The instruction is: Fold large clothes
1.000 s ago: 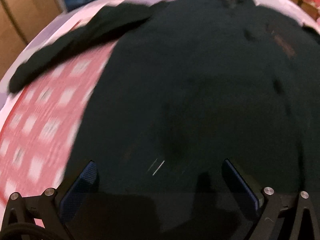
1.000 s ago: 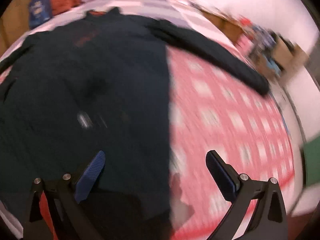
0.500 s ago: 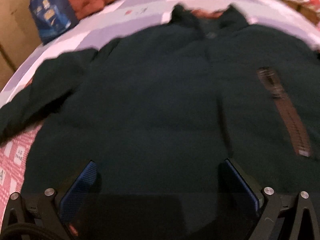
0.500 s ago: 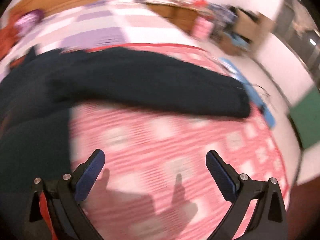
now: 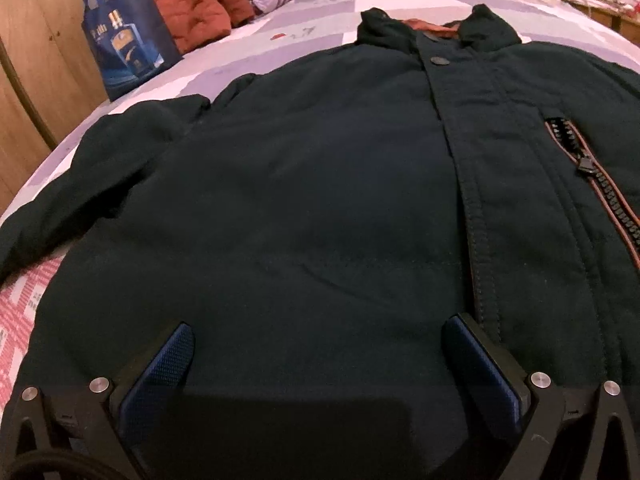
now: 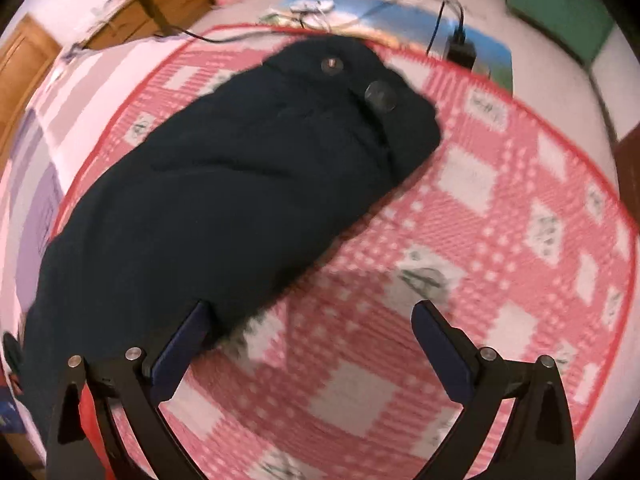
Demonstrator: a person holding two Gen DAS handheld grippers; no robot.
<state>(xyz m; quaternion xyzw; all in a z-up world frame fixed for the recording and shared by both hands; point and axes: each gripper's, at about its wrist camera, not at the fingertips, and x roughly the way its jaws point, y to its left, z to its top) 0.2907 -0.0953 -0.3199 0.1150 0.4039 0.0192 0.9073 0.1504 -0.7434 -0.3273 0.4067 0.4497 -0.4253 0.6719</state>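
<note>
Over the last second both views had swung: the left camera from the jacket's lower body up to its chest and collar, the right one off the body onto the outstretched sleeve [image 6: 224, 184]. The dark green jacket [image 5: 320, 184] lay front-up and flat on the bed [image 5: 320, 8], padded, with a leather-trimmed zip pocket. The left gripper [image 5: 318, 344] and right gripper [image 6: 312, 322] both stood wide, gripping nothing. Such bulk might spring a fold open, or a thin pinch might slip.
</note>
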